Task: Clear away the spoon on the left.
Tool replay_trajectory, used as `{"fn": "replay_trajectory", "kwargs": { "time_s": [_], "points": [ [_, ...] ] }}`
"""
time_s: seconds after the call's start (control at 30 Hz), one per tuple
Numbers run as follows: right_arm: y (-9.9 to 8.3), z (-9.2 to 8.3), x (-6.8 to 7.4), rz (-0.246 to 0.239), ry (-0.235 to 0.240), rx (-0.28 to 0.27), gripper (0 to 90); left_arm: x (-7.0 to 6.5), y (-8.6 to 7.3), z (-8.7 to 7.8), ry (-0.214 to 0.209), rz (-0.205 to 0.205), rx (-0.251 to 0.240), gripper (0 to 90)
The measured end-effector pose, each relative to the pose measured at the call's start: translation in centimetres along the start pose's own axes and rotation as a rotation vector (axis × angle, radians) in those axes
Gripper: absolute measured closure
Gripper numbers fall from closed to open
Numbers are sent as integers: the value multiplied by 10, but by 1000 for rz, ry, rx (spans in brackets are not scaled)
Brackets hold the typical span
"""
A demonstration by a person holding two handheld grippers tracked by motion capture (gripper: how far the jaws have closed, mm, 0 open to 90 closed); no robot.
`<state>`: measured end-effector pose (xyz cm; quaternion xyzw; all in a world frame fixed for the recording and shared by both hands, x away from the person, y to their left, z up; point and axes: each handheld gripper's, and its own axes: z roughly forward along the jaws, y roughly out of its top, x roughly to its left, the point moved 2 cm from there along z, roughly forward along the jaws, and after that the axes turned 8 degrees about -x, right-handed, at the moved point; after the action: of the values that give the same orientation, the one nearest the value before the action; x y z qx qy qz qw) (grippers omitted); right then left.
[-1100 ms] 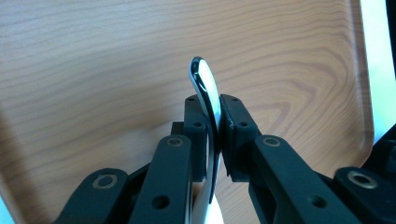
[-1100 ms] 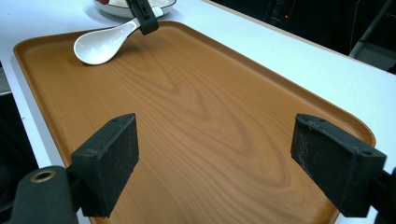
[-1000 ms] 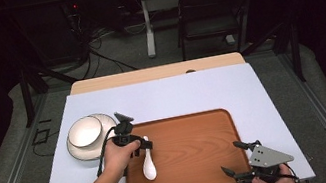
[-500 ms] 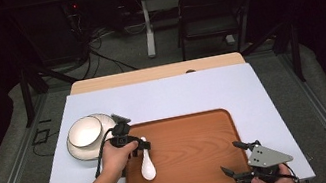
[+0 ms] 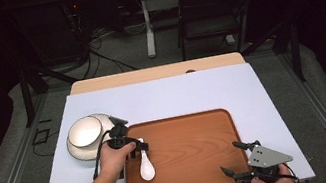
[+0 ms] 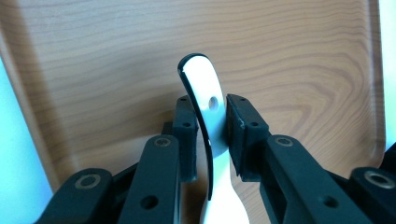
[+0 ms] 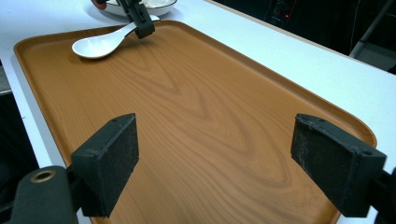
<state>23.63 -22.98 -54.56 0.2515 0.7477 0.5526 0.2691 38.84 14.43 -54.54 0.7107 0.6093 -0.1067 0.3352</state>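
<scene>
A white ceramic spoon (image 5: 146, 164) lies with its bowl on the left part of the brown wooden tray (image 5: 192, 152), its handle raised. My left gripper (image 5: 132, 145) is shut on that handle; the left gripper view has the handle (image 6: 205, 98) pinched between the two pads (image 6: 186, 135) over the tray (image 6: 289, 51). In the right gripper view the spoon (image 7: 100, 44) and the left gripper (image 7: 140, 23) sit at the tray's (image 7: 210, 93) far corner. My right gripper (image 5: 236, 157) hangs open over the tray's near right corner, its jaws (image 7: 219, 158) wide apart and empty.
A white bowl (image 5: 84, 130) stands on a white plate (image 5: 77, 149) just left of the tray, close behind the left hand. The tray lies on a pale blue sheet (image 5: 176, 94) over the table. A chair (image 5: 210, 12) stands beyond the table's far edge.
The left gripper has shifted slightly to the left with the spoon in it. The right gripper has stayed where it was, open.
</scene>
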Motion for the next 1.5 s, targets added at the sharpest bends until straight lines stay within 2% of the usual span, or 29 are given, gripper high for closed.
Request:
{"fn": "replay_trajectory", "kwargs": {
  "time_s": [0.37,0.5,0.6,0.73,0.87,0.9,1.1,1.5],
  "points": [
    [0,0,0,-1,0,-1,149,2,0,-2,13,4,1,693],
    [0,0,0,-1,-1,0,148,3,0,-3,14,5,-3,638],
    [0,0,0,-1,0,0,149,4,0,-2,22,2,-24,575],
    [0,0,0,-1,1,0,149,4,0,-3,27,4,-19,533],
    [0,0,0,0,1,0,148,3,0,-4,51,30,-21,495],
    [0,0,0,-1,1,0,149,2,-1,-5,65,37,-25,490],
    [0,0,0,-1,1,-1,149,0,0,-7,79,58,-36,461],
    [0,0,0,0,2,0,149,0,2,-11,95,66,-51,443]
  ]
}}
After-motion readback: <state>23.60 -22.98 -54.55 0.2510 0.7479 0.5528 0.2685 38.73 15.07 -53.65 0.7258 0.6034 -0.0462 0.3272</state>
